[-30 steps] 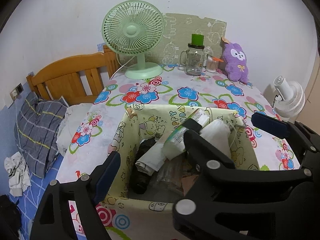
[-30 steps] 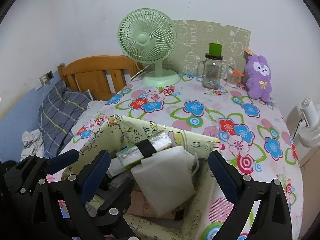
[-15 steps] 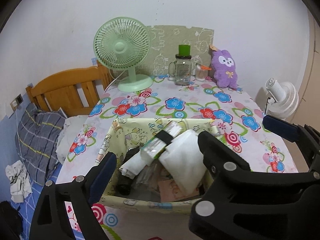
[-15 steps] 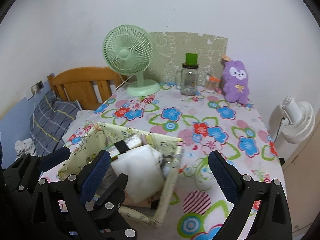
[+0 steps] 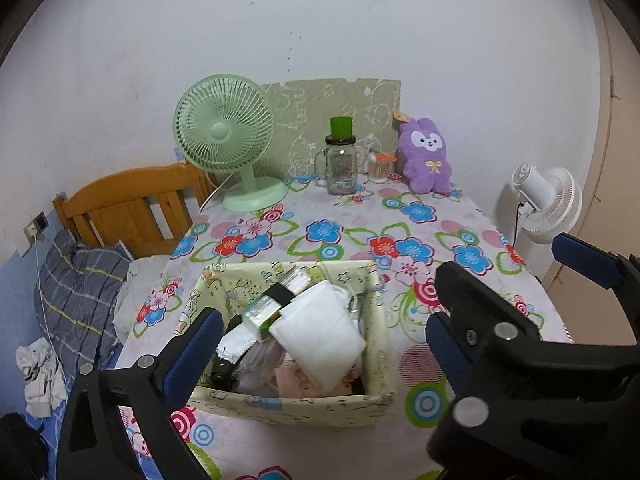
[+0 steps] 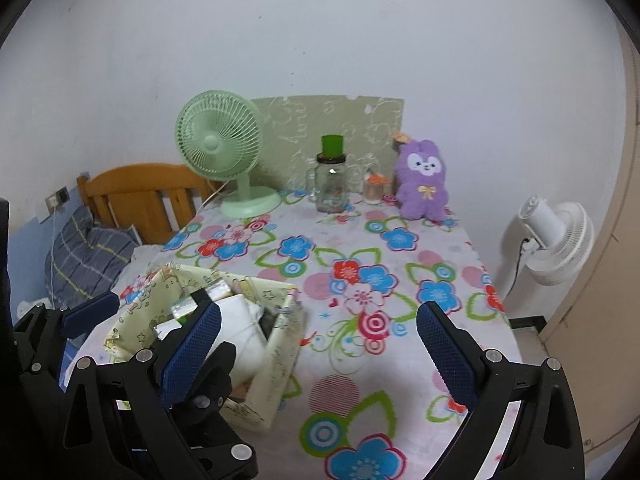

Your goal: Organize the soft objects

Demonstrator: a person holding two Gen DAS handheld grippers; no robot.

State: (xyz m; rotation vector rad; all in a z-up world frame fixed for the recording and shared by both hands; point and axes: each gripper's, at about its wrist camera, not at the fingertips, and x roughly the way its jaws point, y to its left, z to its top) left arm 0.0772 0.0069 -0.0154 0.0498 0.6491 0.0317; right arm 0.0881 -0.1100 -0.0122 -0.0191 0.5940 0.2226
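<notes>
**Fabric bin near the front edge, both claws spread and empty**

A soft, cream fabric bin (image 5: 288, 406) printed with cartoon figures sits near the front left corner of the table (image 6: 400, 364), which is covered by a smooth cloth with bold flowers and rings. Inside the bin a folded white cloth (image 5: 320, 336) lies on top, with a green-and-white tube (image 5: 276, 300) wrapped by a black band leaning beside it; the darker things beneath are too jumbled to tell apart.

The left gripper (image 5: 320, 346) hangs over the bin with its blue, ribbed pads wide apart, gripping nothing. The right gripper (image 6: 316, 346) hovers just right of the bin, over bare cloth, likewise spread wide and empty.

Along the back edge stand a round, slatted green fan (image 6: 224, 160), a glass jar (image 6: 331, 184) with a green cap, and a fuzzy purple plush rabbit (image 6: 422, 180) at the back right corner, well apart from the bin.
</notes>
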